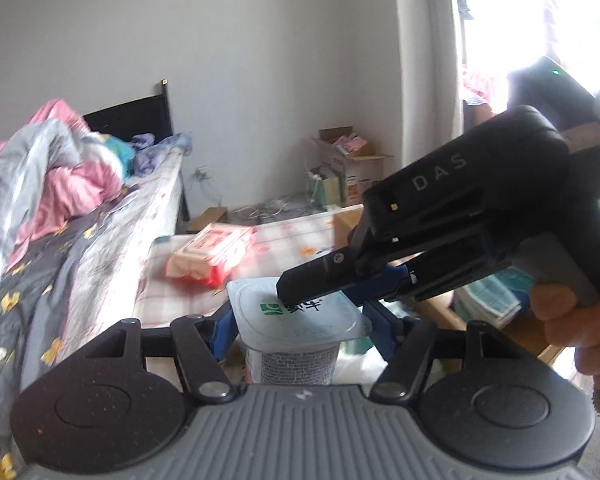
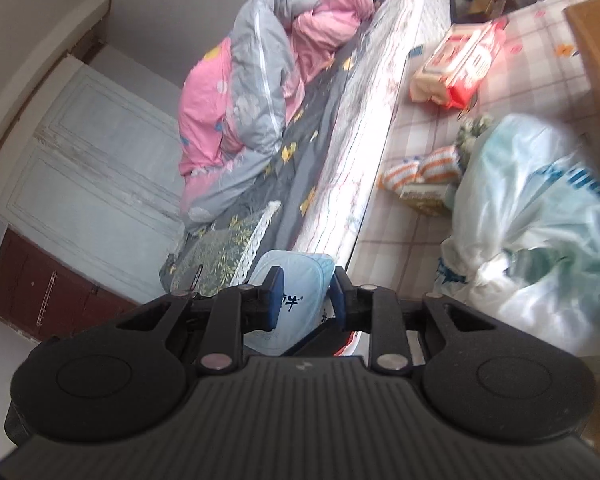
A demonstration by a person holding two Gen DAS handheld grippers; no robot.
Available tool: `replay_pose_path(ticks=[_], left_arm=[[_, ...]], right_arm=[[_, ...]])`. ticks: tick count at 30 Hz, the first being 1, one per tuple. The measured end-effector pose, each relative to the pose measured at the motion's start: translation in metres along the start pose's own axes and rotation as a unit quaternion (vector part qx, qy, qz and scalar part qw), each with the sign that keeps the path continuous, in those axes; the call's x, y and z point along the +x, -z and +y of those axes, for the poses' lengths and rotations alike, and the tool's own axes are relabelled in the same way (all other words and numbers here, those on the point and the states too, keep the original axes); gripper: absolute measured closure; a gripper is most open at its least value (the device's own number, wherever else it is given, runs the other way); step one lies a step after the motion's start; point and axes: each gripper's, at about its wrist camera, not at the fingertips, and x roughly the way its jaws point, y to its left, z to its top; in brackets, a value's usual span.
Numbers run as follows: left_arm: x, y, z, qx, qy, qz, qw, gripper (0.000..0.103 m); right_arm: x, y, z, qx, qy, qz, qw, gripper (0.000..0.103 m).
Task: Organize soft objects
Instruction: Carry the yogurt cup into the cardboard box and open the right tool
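My left gripper (image 1: 300, 320) is shut on a white yogurt cup (image 1: 296, 336) with a pale foil lid and holds it upright in the air. My right gripper (image 1: 320, 284) reaches in from the right, its fingers over the cup's lid. In the right wrist view the right gripper (image 2: 306, 300) straddles the cup's pale blue lid (image 2: 296, 280); its blue pads sit beside the lid with small gaps, so it looks open. A pink and red tissue pack (image 1: 210, 256) lies on the checked table (image 1: 292, 236); it also shows in the right wrist view (image 2: 460, 60).
A bed with a pink and grey quilt (image 2: 252, 92) runs along the table's left side. A white plastic bag (image 2: 540, 232) and small orange-striped packs (image 2: 424, 172) lie on the table. A wooden box edge (image 2: 596, 40) is at right. Cardboard boxes (image 1: 348, 164) stand by the far wall.
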Motion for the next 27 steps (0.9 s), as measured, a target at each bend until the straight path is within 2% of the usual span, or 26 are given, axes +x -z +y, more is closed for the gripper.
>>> replay_pose_path(ticks=[3,6,9,13,16,19,21,24,27], left_arm=[[0.025,-0.024,-0.034,0.016,0.057,0.002,0.9982,0.036],[0.056,-0.037,-0.064,0.021,0.115,0.019,0.9929,0.036],[0.093,-0.04,-0.094,0.027,0.164,0.056,0.9846,0.036],[0.137,-0.031,-0.12,0.033,0.201,0.115,0.9723,0.036],[0.165,-0.018,-0.128,0.028,0.215,0.162,0.9627,0.036],[0.182,-0.007,-0.13,0.032,0.22,0.197,0.9548,0.036],[0.19,-0.003,-0.131,0.032,0.22,0.209,0.9524,0.035],[0.188,-0.006,-0.133,0.043,0.206,0.193,0.9584,0.03],[0.185,-0.009,-0.127,0.039,0.204,0.184,0.9609,0.03]], right_arm=[[-0.056,-0.008,-0.016,0.01,0.03,-0.046,0.998,0.077],[-0.102,-0.01,-0.041,0.029,0.064,-0.079,0.994,0.077],[-0.137,-0.007,-0.078,0.063,0.093,-0.097,0.989,0.077],[-0.159,0.003,-0.135,0.123,0.116,-0.095,0.981,0.076],[-0.161,0.013,-0.17,0.163,0.117,-0.08,0.976,0.077],[-0.156,0.019,-0.196,0.193,0.109,-0.063,0.973,0.077],[-0.153,0.022,-0.209,0.207,0.107,-0.053,0.971,0.076],[-0.143,0.025,-0.228,0.223,0.119,-0.026,0.967,0.072],[-0.139,0.029,-0.237,0.232,0.127,-0.015,0.964,0.072]])
